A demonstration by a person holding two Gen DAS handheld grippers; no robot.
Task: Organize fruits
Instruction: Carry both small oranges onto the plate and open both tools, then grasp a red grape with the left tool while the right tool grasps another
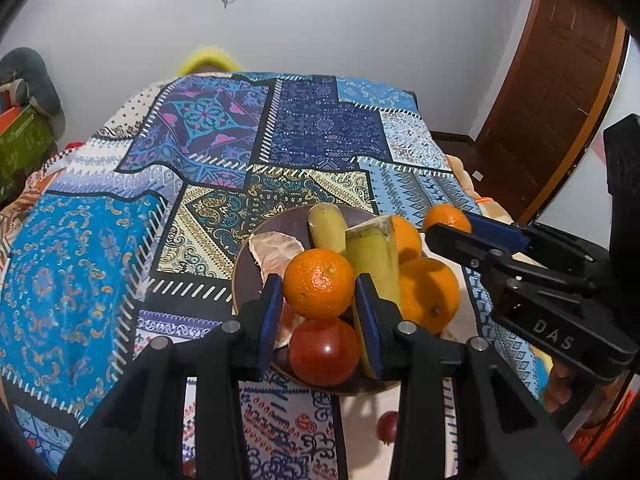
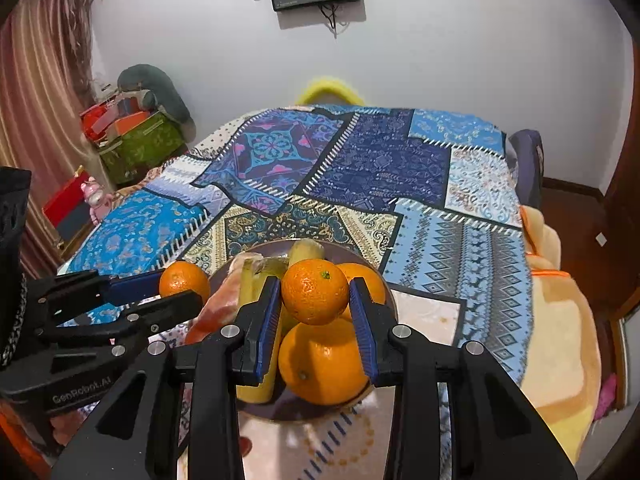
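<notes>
A brown plate (image 1: 244, 264) on the patterned cloth holds bananas (image 1: 374, 256), larger oranges (image 1: 426, 292), a red tomato (image 1: 322, 352) and peeled pomelo pieces (image 1: 274, 252). My left gripper (image 1: 318, 312) is shut on a small orange (image 1: 318, 284) above the plate. My right gripper (image 2: 316, 308) is shut on another small orange (image 2: 314, 292) above the plate's (image 2: 384, 280) right side, over a big orange (image 2: 322, 364). The right gripper with its orange (image 1: 448, 218) shows in the left view; the left one with its orange (image 2: 184, 280) shows in the right view.
A small dark red fruit (image 1: 388, 426) lies on the cloth in front of the plate. The patchwork cloth (image 1: 312, 128) covers the table back to a white wall. Boxes (image 2: 136, 140) stand at the left, a wooden door (image 1: 552, 92) at the right.
</notes>
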